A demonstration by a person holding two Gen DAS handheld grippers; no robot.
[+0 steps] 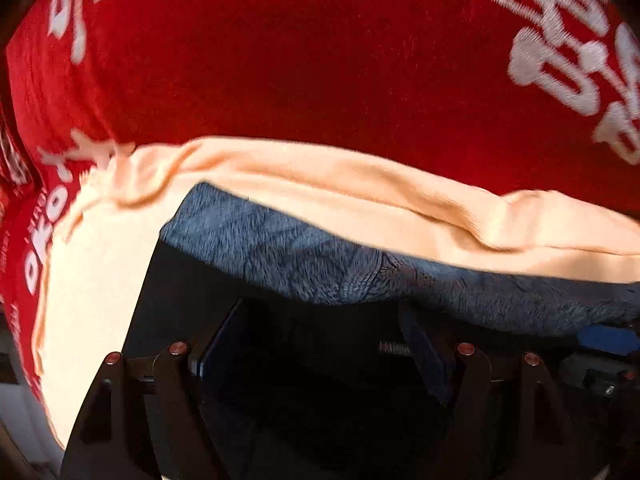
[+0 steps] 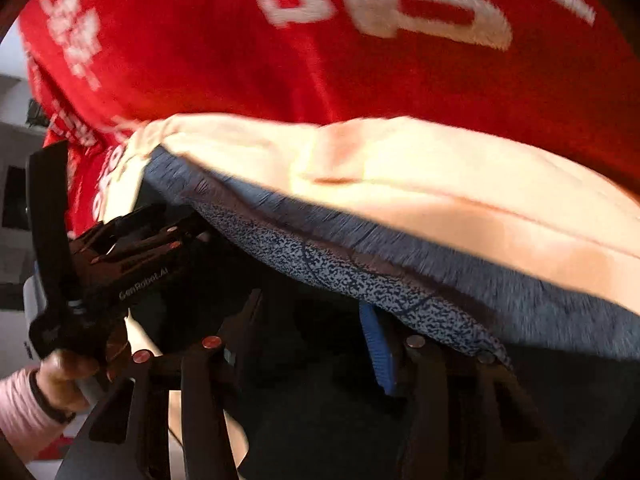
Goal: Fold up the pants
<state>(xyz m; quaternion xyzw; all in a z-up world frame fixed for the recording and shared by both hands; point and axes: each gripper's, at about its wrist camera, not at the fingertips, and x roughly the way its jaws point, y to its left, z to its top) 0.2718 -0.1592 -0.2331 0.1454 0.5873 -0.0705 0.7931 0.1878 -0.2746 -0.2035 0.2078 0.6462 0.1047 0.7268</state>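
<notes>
Two grippers, left gripper [image 1: 320,344] and right gripper [image 2: 316,344], are each gripping one blue-grey speckled pants [image 2: 360,276] edge at lower centre, over one peach cloth [image 1: 360,192] and one red printed cloth [image 1: 280,60].

Readable lettering: one brand mark

"GenRobot.AI" stands in pale letters on the black body of the left gripper [image 2: 132,248], just below the red cloth [image 2: 200,64], whose large white characters are too blurred to read.

Black tongs [image 2: 316,320] — copper rivets, blue pad [image 2: 378,352], "GenRobot.AI" lettering — pink ribbed sleeve [image 2: 20,404].
</notes>
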